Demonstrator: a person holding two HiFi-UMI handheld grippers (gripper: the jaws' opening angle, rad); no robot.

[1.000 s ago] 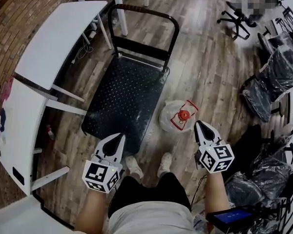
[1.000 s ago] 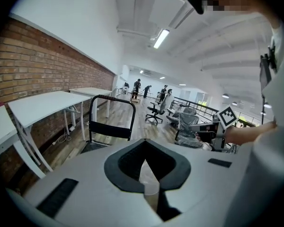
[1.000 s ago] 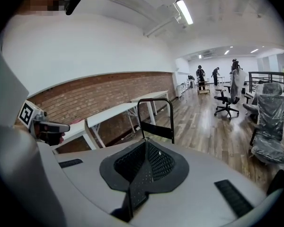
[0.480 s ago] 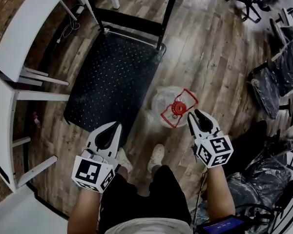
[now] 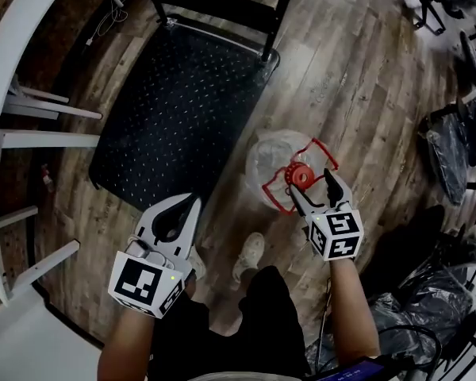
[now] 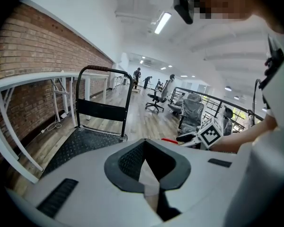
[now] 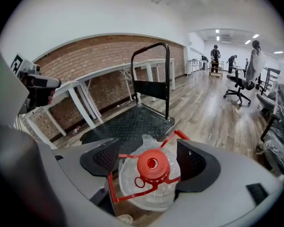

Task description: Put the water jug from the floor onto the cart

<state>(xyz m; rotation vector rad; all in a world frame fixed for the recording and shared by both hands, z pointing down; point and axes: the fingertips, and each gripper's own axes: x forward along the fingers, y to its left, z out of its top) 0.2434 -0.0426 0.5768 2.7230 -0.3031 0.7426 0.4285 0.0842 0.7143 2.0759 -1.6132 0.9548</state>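
Observation:
The clear water jug (image 5: pixel 271 159) stands on the wooden floor just right of the black cart (image 5: pixel 182 94); it has a red cap (image 5: pixel 301 177) and a red carry frame. My right gripper (image 5: pixel 309 183) is low over the jug's top. Its jaws have just been opening and stand wide on either side of the cap (image 7: pixel 151 164), not pressing it. In the right gripper view the jug (image 7: pixel 132 190) fills the gap of my right gripper (image 7: pixel 151 161), with the cart (image 7: pixel 132 122) behind. My left gripper (image 5: pixel 195 202) hangs shut and empty near the cart's near corner; the left gripper view shows my left gripper (image 6: pixel 146 145) with tips together.
White tables (image 5: pixel 16 46) stand along the brick wall left of the cart. Plastic-wrapped office chairs (image 5: pixel 468 133) crowd the right side. The person's shoes (image 5: pixel 250 252) are on the floor between the grippers. The cart's upright handle (image 6: pixel 104 70) is at its far end.
Both grippers have sunk toward the floor. The right one moved forward over the jug's cap and its jaws opened from shut. The left one stayed shut.

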